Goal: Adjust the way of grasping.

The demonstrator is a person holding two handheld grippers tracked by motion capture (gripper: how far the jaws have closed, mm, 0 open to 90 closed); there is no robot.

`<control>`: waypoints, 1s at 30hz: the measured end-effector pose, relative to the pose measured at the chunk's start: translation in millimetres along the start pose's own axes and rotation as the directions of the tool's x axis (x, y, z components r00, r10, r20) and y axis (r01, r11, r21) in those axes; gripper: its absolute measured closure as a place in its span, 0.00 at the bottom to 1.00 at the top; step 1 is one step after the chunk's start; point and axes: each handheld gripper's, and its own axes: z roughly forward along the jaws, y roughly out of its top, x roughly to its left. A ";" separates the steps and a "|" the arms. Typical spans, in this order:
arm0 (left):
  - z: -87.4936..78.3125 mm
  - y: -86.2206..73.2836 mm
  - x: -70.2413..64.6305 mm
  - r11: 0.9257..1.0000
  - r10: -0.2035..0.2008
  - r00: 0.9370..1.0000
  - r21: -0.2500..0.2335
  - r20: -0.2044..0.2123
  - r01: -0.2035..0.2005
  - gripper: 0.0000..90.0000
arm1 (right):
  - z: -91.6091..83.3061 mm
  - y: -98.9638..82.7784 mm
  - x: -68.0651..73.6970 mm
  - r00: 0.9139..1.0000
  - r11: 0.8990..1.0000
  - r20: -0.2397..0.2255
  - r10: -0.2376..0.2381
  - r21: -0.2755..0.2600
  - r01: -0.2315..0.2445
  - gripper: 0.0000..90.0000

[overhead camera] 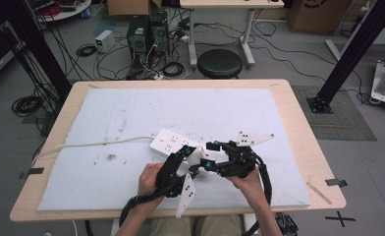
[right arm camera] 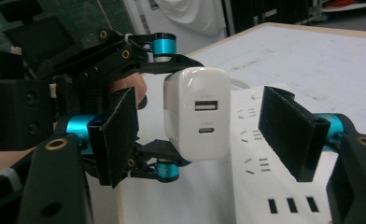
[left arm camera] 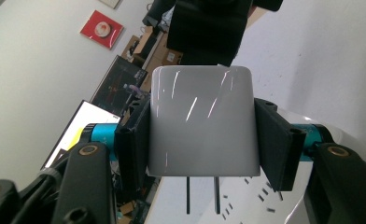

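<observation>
A white USB charger [left arm camera: 202, 121] with two flat prongs [left arm camera: 216, 193] is clamped between the pads of my left gripper [left arm camera: 202, 140], which is shut on its sides. In the right gripper view the charger [right arm camera: 200, 112] shows its two ports, and my right gripper [right arm camera: 204, 133] stands open around it with a gap on each side. A white power strip [overhead camera: 170, 141] lies on the mat just behind both grippers, with its sockets [right arm camera: 291, 204] below the charger. In the high view the two grippers meet at the charger [overhead camera: 196, 156] near the table's front middle.
A white foam mat [overhead camera: 131, 113] covers the wooden table [overhead camera: 298, 128]. The strip's white cord [overhead camera: 97, 143] runs left off the mat. A black stool [overhead camera: 220, 63], computer towers [overhead camera: 144, 34] and loose cables stand on the floor beyond the table.
</observation>
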 end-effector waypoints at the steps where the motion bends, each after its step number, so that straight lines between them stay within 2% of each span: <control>1: -0.7 1.2 0.2 1.000 0.000 1.000 -0.002 0.001 0.000 0.47 | 0.8 0.1 0.4 1.000 1.000 -0.010 0.001 -0.001 -0.001 0.32; 4: -2.0 5.0 0.8 1.000 0.014 1.000 -0.019 -0.002 -0.014 0.47 | 3.3 0.9 0.7 0.999 1.000 -0.034 0.003 0.010 -0.002 0.32; 8: -3.6 8.7 1.2 0.999 0.021 1.000 -0.035 0.000 -0.021 0.47 | 5.8 1.0 1.7 0.999 1.000 -0.043 0.000 0.017 0.001 0.33; 18: -5.8 12.3 2.1 0.998 0.026 1.000 -0.057 0.008 -0.025 0.47 | 7.4 1.5 1.9 0.997 1.000 -0.074 -0.008 0.009 0.009 0.45; 19: -5.9 12.6 2.0 0.998 0.029 1.000 -0.058 0.010 -0.028 0.47 | 7.7 1.6 1.9 0.997 1.000 -0.080 -0.016 0.014 0.017 0.48; 23: -5.7 12.8 1.2 0.998 0.031 0.999 -0.061 0.013 -0.030 0.47 | 8.4 1.5 1.8 0.996 1.000 -0.090 -0.027 0.011 0.028 0.52; 30: -5.8 12.7 1.1 0.998 0.038 0.999 -0.059 0.016 -0.037 0.47 | 8.5 1.4 2.0 0.996 0.999 -0.086 -0.031 0.017 0.032 0.58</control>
